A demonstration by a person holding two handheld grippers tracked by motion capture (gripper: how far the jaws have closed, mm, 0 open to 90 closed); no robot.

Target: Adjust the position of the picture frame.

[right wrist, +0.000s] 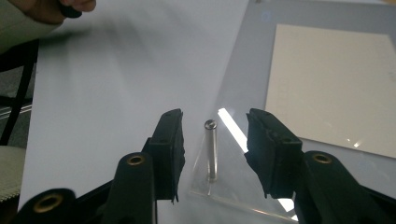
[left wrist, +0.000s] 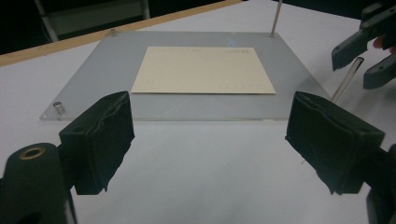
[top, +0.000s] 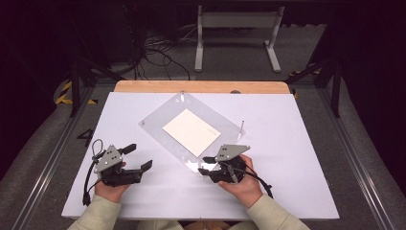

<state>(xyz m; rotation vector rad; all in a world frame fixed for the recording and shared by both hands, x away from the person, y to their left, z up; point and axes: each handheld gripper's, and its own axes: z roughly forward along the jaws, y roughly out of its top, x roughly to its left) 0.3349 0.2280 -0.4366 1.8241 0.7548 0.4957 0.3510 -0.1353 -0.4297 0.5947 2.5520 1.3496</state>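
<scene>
A clear acrylic plate [top: 158,120] lies turned at an angle on the white table, with a cream sheet of paper [top: 191,132] on its middle. My right gripper [top: 205,165] is at the plate's near corner. In the right gripper view its jaws [right wrist: 214,121] stand open around an upright metal pin [right wrist: 211,149], with a gap on both sides. From the left gripper view the same pin [left wrist: 346,79] shows between those jaws. My left gripper [top: 140,156] rests at the table's left, open and holding nothing, facing the plate [left wrist: 107,65].
Another thin pin [top: 242,125] stands at the plate's right corner, and short studs [left wrist: 58,106] mark other corners. A wooden strip [top: 201,86] runs along the table's far edge. White table surface [top: 287,158] spreads right of the plate and in front of both hands.
</scene>
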